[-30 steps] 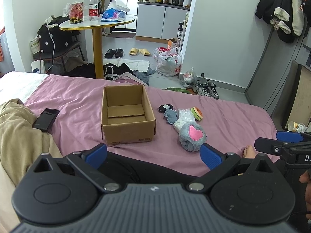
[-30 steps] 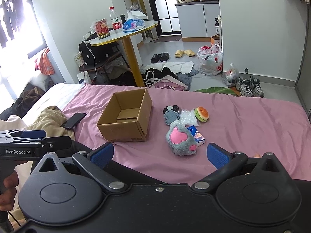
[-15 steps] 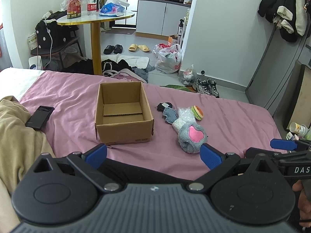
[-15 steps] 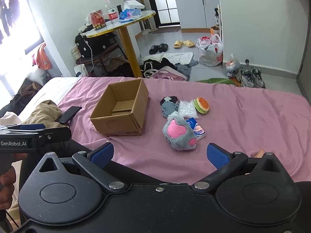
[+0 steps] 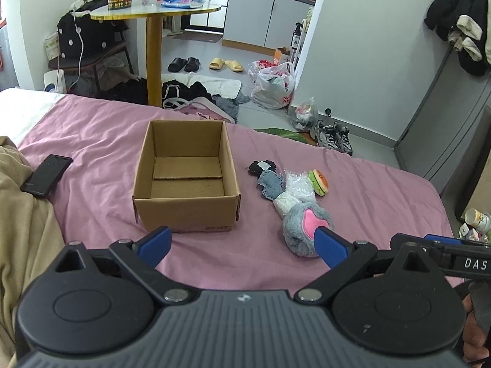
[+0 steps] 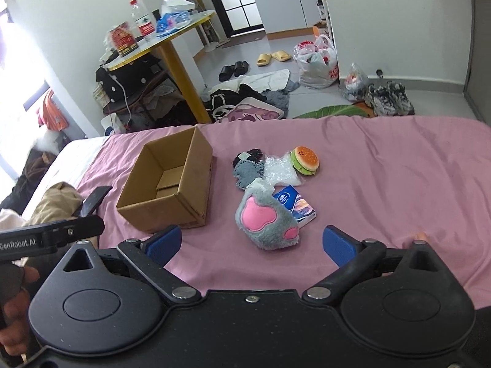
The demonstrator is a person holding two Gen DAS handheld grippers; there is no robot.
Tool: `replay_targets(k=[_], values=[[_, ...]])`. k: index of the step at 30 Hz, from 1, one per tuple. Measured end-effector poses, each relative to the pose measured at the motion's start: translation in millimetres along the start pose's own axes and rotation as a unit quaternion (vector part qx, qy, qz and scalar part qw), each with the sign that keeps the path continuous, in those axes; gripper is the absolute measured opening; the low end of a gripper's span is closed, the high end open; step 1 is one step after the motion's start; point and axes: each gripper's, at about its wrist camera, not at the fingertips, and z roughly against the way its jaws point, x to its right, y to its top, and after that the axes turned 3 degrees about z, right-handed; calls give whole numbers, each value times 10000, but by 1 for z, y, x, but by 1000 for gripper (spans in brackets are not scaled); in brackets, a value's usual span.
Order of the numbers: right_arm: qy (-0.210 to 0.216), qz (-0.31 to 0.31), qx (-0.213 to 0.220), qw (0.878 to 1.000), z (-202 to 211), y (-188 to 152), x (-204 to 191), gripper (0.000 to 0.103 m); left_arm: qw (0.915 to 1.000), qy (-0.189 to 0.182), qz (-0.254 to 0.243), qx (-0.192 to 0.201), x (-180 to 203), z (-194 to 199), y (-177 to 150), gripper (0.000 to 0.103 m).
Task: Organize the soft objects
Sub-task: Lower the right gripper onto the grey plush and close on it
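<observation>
On the pink bed [image 6: 383,165], both grippers, left [image 5: 242,242] and right [image 6: 251,242], hang spread and empty; the floppy paw plush [image 6: 267,220] could slip a shallow pinch, or drag the tissue pack [image 6: 294,205] along.

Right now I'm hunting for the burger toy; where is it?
In the right wrist view the burger toy lies on the pink bedsheet, right of the crinkled clear bag, well right of the cardboard box.

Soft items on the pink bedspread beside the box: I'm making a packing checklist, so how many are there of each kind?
Plush paw toy: 1
Burger squishy: 1
Tissue pack: 1
Clear plastic bag: 1
Dark fabric pieces: 2
Total: 6, all outside the cardboard box.
</observation>
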Motion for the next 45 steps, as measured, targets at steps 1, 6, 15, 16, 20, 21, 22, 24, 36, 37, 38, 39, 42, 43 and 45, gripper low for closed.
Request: replay_targets(k=[1,6,15,16,20,21,22,24,36,37,38,39,42,43,45], values=[[5,-40,-14,10000,-4,2,2,90,10000,17,10,-9,1,-3,1,99],[98,-262,-138,9995,-25,10,13,73,9999,47,85,-80,6,-21,8,99],[63,-709,-197,9973,-61,21,35,64,9996,-9,184,-227,18,-50,19,85],[62,-766,-192,9969,-64,21,38,63,9995,-6,204,-246,19,-54,21,83],[52,-1056,-143,9943,-77,19,52,62,9991,22,252,-333,23,-69,26,74],[61,-1122,-152,9936,-81,18,54,61,9989,31,274,-369,25,-74,27,73],[68,-1190,-157,9927,-84,18,57,61,9988,33,291,-400,27,-78,27,72],[47,-1328,-188,9910,-92,16,63,61,9984,13,308,-480,30,-87,29,72],[-168,-1686,-576,9838,-135,6,86,62,9957,-41,345,-855,54,-141,37,72],[-133,-1699,-612,9835,-138,5,87,62,9956,-38,338,-879,56,-145,38,72],[-100,-1730,-657,9827,-141,5,88,62,9954,-37,335,-901,57,-148,38,72],[-69,-1764,-696,9818,-144,4,89,62,9952,-36,336,-923,58,-151,39,72],[-132,-1681,-851,9820,-150,3,88,62,9947,-20,334,-977,62,-159,41,72],[-81,-1631,-878,9827,-151,3,86,62,9945,-16,331,-995,64,-163,41,72],[165,-1589,-933,9827,-151,2,82,63,9941,14,323,-1033,65,-167,40,72]])
